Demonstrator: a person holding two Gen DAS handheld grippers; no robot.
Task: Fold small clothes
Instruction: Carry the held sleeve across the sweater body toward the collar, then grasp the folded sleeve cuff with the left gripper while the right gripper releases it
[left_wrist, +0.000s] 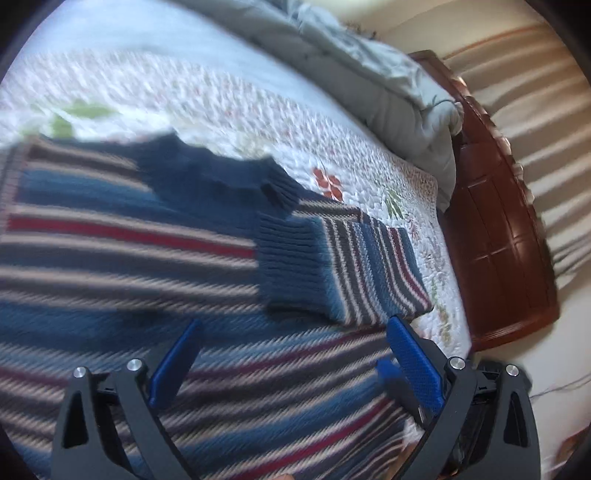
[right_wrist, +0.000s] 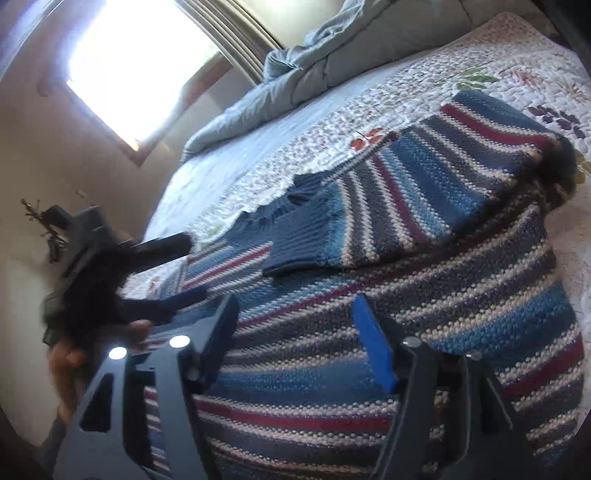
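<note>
Both grippers, left gripper (left_wrist: 291, 347) and right gripper (right_wrist: 291, 325), hovered with jaws spread and empty over the striped sweater (right_wrist: 406, 288) lying just ahead on the quilt (left_wrist: 258, 110); each needed a hem corner before folding squarely.

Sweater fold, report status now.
Left gripper open, right gripper open, both empty above the striped sweater. Sleeve folded across the body. Nothing in the way on the quilt.
</note>
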